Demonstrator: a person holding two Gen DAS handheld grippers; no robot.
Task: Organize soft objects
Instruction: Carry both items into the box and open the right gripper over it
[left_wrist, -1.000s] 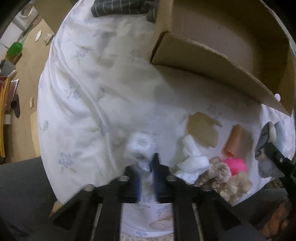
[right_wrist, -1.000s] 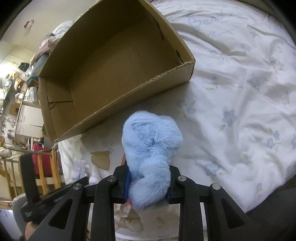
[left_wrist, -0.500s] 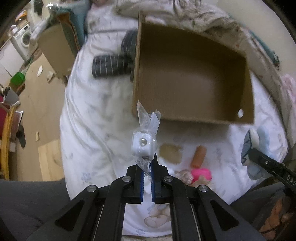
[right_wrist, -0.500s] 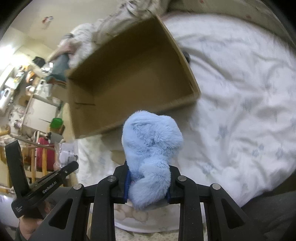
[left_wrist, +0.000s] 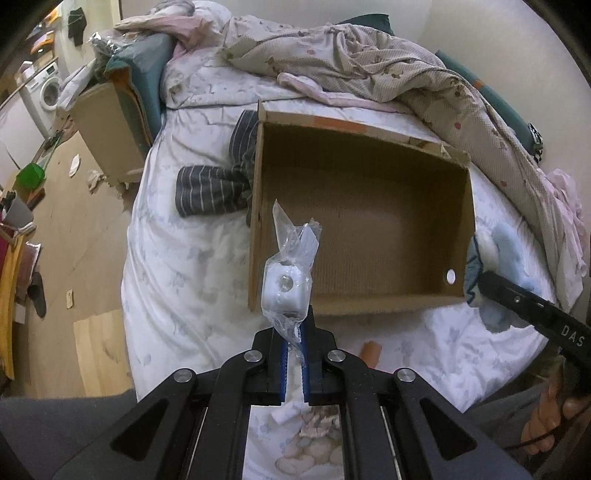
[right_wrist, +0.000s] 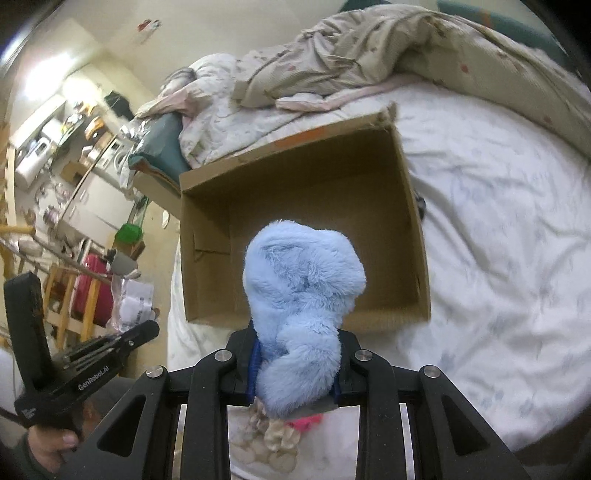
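**Blue fluff and a plastic bag wait above the box**

Blue pads on the left gripper (left_wrist: 292, 354) squeeze the tail of a clear plastic bag (left_wrist: 290, 273). Its jaws are pinched almost flat, because the plastic is so thin. A small white soft thing sits inside the bag, and the bag sticks up in front of the jaws.

The right gripper (right_wrist: 295, 373) holds a fluffy blue toy (right_wrist: 301, 295). Its jaws stand partly apart, since the fat toy fills the gap between them. The fur bulges out over the top.

Both grippers point down toward the brown cardboard box (left_wrist: 458, 206), which looks empty. It lies open on the white bed (left_wrist: 177, 266), so things can likely be dropped straight in. The bag hangs over the box's near left corner. The toy hangs over its near edge.

More soft things lie on the bed near the person, among them an orange one (left_wrist: 370, 351) and a pink one (right_wrist: 308, 421). A striped dark cloth (left_wrist: 210, 192) lies beside the box. They probably go in later.
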